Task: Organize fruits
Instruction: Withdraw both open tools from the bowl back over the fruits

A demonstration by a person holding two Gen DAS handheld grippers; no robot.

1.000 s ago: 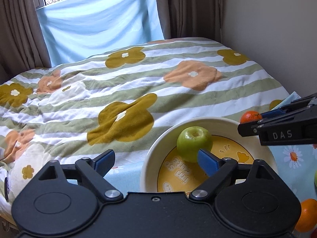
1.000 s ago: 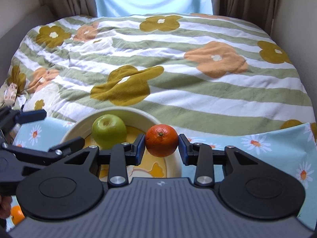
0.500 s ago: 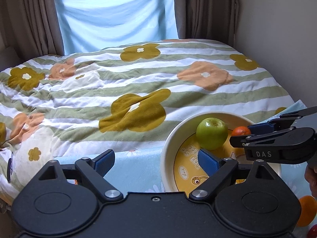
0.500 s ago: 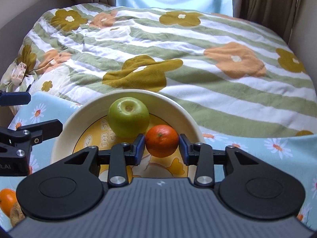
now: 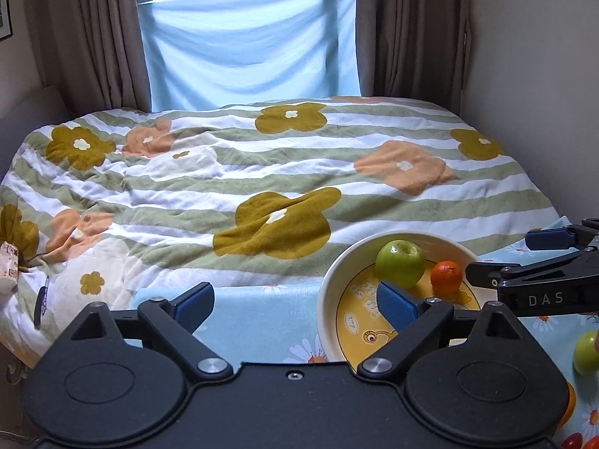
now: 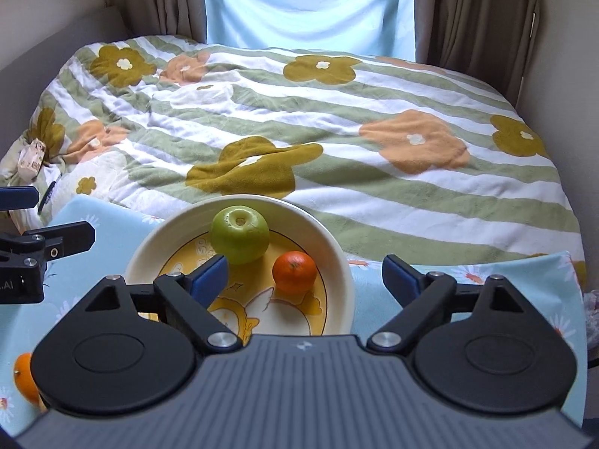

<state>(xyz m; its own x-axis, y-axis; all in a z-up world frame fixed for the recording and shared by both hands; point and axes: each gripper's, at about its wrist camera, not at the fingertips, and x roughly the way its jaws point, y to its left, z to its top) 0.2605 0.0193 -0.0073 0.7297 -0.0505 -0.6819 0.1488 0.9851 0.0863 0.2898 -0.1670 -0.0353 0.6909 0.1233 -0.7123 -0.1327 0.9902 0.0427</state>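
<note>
Inside bowl (image 6: 346, 277): one green apple (image 6: 240, 234), one orange (image 6: 294, 272).

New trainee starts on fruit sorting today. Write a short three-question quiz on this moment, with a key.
1. True or false: the right gripper is shut on the orange.
2. Which fruits lie in the bowl? A) a green apple and the orange; B) two oranges; C) only the apple.
3. Fill in: in the left wrist view, the second green apple lies ____ the bowl, on the daisy cloth.

Key:
1. False: its jaws stand wide open and the orange rests in the bowl.
2. A
3. outside
</note>
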